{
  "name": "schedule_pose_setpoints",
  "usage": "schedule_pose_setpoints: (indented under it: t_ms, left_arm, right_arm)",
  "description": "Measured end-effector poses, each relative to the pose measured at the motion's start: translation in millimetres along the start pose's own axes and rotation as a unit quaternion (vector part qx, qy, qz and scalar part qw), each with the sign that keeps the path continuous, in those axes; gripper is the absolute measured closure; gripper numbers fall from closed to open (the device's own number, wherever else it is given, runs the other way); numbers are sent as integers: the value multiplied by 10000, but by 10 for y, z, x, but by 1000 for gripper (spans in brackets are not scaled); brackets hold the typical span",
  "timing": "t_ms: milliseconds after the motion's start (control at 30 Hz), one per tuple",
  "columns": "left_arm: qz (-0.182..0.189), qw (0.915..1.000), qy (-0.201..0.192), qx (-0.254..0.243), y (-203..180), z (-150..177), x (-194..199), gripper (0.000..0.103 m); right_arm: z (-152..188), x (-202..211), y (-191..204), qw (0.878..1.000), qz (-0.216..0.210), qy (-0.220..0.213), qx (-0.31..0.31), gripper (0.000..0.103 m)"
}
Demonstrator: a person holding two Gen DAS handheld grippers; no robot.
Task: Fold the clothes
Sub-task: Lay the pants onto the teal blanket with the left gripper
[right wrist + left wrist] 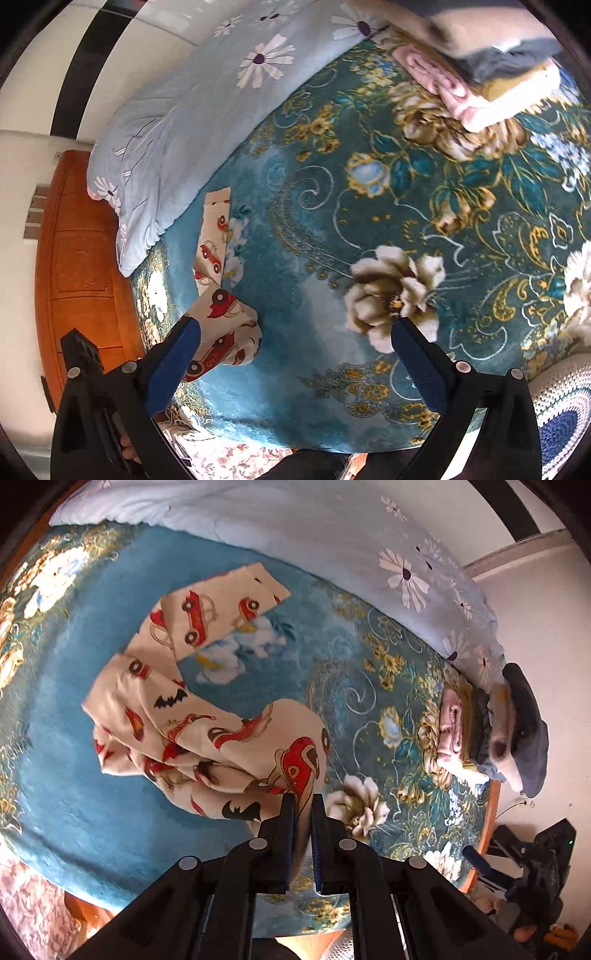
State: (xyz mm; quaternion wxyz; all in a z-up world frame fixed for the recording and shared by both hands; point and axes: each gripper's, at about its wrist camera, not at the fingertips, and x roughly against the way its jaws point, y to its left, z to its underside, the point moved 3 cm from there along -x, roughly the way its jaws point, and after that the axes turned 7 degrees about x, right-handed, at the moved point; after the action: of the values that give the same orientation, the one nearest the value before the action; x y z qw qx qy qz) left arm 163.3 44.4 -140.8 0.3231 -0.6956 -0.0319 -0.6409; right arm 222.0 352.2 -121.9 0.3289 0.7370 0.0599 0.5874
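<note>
The left gripper (303,805) is clamped on a bunched edge of the car-print garment (207,716), fingers nearly together with cloth between them. From that pinch the garment runs away across the bed blanket (66,805) toward the far side, where the pale quilt (295,520) lies; one flat strip reaches farthest. The right gripper (295,332) hangs wide apart and empty, with the garment's near lump just beside its left finger. The loose cloth thus lies to its left, nearer the left hand. Folded clothes (480,85) sit at the blanket's far right corner.
</note>
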Motion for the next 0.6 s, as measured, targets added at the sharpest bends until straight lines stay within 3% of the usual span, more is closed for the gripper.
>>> schedule_pose_setpoints:
  t_ms: [167,233,300,333,367,467,600]
  left_arm:
    - [-181,9978,277,-583,-461,102,-262,94]
    - [-132,9963,451,-718,-589,133,-348,89]
    - [5,9940,671,-868,-620,202,-365,65]
    - [-43,9933,690,-929,-585,235,-345,44]
    - [-87,9931,675,-953,-537,255,-317,41]
    - [-145,9970,441,-625,-226,259,-159,41]
    - [-42,9982,32,593,527,93,75,41]
  right_arm:
    - [167,-2,-405,9992,-51,87,-397,0]
    - [200,-29,-450,9989,-48,120,-443,0]
    - [204,-76,-439,9989,-48,170,-435,0]
    - [206,-100,-432,9989,-48,195,-429,0]
    - [207,-124,-425,9988,-48,220,-424,0]
    - [209,-213,-356,9989,-40,306,-349,0]
    - [218,-426,5,9989,75,434,147,0]
